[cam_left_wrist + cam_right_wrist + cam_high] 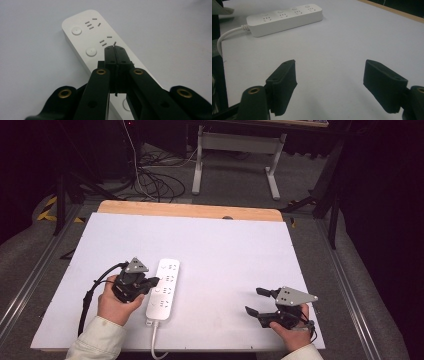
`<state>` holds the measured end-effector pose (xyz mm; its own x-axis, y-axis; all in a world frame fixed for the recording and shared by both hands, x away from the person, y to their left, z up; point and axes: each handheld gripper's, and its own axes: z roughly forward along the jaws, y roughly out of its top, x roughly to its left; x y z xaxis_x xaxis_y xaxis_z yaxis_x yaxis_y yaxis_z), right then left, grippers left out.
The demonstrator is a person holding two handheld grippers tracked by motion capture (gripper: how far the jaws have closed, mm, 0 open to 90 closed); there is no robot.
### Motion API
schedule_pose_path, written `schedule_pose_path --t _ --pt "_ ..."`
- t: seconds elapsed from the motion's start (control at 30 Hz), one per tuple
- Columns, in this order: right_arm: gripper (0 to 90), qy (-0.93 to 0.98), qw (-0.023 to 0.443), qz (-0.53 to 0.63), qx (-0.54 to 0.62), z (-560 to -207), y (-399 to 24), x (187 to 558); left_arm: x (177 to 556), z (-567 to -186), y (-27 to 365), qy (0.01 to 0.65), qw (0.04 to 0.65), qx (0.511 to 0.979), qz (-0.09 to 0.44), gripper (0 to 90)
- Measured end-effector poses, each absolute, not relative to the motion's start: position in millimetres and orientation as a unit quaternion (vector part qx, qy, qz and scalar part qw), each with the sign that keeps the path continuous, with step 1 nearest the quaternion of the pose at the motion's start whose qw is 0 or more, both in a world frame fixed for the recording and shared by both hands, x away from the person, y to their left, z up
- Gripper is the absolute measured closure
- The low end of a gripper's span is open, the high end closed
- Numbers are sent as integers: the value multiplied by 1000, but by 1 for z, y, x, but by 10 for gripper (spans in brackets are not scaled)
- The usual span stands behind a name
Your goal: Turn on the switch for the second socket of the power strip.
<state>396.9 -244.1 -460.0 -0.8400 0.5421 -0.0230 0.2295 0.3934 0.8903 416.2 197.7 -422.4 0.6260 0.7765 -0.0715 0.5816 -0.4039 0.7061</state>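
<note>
Under left gripper (115, 50) tips: power strip (163, 291) | jaws closed | right gripper (259, 301) wide, well apart

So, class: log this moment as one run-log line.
left gripper: shut, over power strip | right gripper: open, empty, apart | table: white

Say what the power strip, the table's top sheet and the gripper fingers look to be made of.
Power strip: looks like white moulded plastic, smooth with a satin sheen and rounded corners. Top sheet: a matte white board, perhaps laminate, over a wood edge with visible grain. Right gripper's fingers: black, dull, probably rubber or foam pads with soft edges.
</note>
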Motion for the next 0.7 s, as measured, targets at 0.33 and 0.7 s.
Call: schedule_pose_path --t 0.33,0.7 --pt "265 821 157 496 236 -460 -244 397 409 -410 196 399 361 829 151 900" --pt "265 820 158 496 236 -460 -245 397 407 -407 198 400 371 826 142 787"
